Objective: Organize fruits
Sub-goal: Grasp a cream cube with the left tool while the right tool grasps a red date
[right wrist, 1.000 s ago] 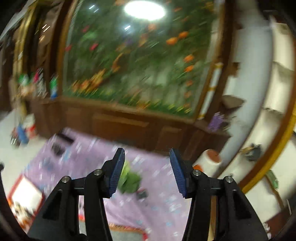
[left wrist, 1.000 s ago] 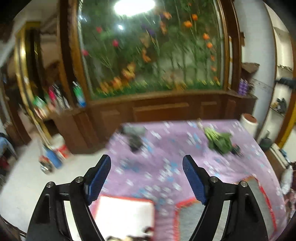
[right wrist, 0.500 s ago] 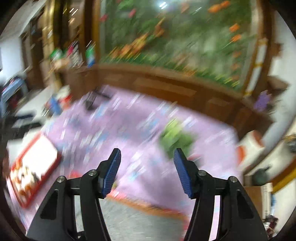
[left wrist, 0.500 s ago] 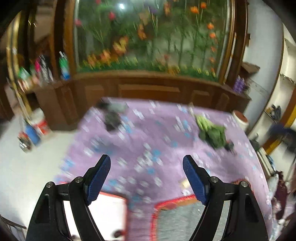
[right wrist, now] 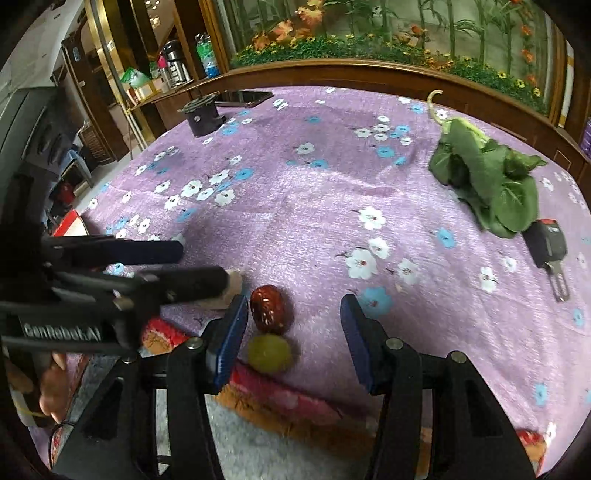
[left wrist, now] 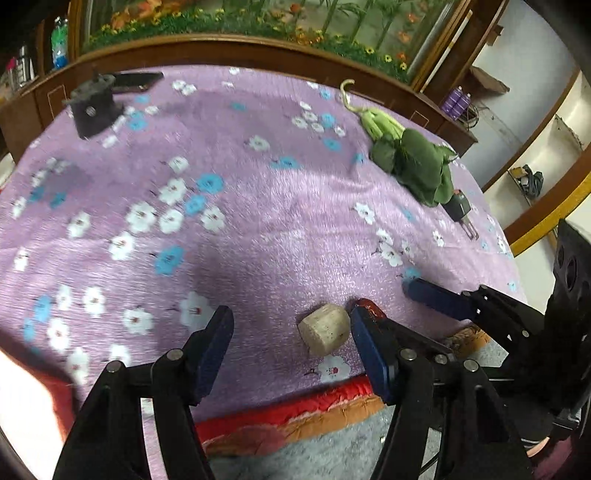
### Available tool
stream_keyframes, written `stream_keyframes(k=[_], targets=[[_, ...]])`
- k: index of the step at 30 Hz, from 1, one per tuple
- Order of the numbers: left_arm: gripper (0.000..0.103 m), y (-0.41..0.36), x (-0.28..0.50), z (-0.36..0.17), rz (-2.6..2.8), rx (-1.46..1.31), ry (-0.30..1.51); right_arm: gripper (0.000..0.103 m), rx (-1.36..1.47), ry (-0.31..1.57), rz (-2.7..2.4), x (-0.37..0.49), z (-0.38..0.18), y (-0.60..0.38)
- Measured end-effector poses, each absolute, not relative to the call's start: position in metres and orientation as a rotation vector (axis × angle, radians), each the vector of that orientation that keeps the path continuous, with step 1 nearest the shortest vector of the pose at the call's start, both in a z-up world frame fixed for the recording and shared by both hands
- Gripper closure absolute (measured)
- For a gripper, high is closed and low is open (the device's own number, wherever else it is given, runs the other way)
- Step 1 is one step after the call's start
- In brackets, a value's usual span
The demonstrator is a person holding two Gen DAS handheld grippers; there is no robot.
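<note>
A purple flowered cloth (right wrist: 314,206) is covering the surface, with a wooden ledge and a glass case of plants (right wrist: 388,33) running behind it. A bunch of leafy greens (right wrist: 491,184) is lying on the far right of the cloth, stems pointing away toward the case, and a small black plug-like thing (right wrist: 548,245) is sitting just beside its leaves. A black block (right wrist: 201,116) is standing at the far left.

The right gripper (right wrist: 291,334) is hovering spread wide over the near edge, where a red date (right wrist: 269,304) is lying with its long axis running away from the camera. A green grape (right wrist: 269,352) is sitting just in front of it, touching or nearly so.

The left gripper (left wrist: 291,350) is also spread; a pale stubby cylinder (left wrist: 325,334) is lying between its fingers, flat end facing the camera, near the right finger.
</note>
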State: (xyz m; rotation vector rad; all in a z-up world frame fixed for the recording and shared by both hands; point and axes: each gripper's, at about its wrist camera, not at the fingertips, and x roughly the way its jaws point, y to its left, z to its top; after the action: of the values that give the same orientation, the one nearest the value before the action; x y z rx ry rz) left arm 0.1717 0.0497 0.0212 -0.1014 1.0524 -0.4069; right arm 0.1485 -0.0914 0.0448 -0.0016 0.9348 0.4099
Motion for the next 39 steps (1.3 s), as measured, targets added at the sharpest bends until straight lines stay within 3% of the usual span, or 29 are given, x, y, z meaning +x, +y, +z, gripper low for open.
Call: stream_keyframes(k=[5, 7, 8, 12, 20, 23, 24, 25, 31, 39], targets=[[0.037, 0.051, 0.174, 0.018, -0.436, -0.128, 1.050, 0.052, -0.060, 0.927, 0.405, 0.155, 0.037, -0.080], [0.038, 0.054, 0.176, 0.016, -0.448, -0.156, 1.063, 0.078, -0.079, 0.926, 0.409, 0.151, 0.039, -0.078], [0.038, 0.057, 0.176, 0.016, -0.450, -0.179, 1.062, 0.080, -0.068, 0.929, 0.428, 0.149, 0.041, -0.078], [0.038, 0.062, 0.176, 0.015, -0.474, -0.244, 1.075, 0.080, -0.044, 0.911, 0.409, 0.143, 0.044, -0.085], [0.035, 0.039, 0.170, 0.016, -0.466, -0.112, 1.048, 0.080, 0.105, 0.901, 0.331, 0.134, 0.051, -0.135], [0.046, 0.026, 0.164, 0.015, -0.415, 0.005, 1.026, 0.080, 0.148, 0.904, 0.325, 0.129, 0.051, -0.144], [0.063, 0.023, 0.162, 0.015, -0.400, 0.043, 1.021, 0.080, 0.156, 0.903, 0.323, 0.126, 0.052, -0.145], [0.073, 0.020, 0.159, 0.016, -0.426, 0.047, 1.019, 0.080, 0.159, 0.901, 0.322, 0.124, 0.052, -0.145], [0.073, 0.035, 0.141, 0.036, -0.374, 0.029, 0.975, 0.080, 0.185, 0.887, 0.333, 0.105, 0.066, -0.140], [0.073, 0.133, 0.081, 0.090, -0.303, -0.212, 0.900, 0.080, 0.196, 0.843, 0.445, 0.068, 0.106, -0.101]])
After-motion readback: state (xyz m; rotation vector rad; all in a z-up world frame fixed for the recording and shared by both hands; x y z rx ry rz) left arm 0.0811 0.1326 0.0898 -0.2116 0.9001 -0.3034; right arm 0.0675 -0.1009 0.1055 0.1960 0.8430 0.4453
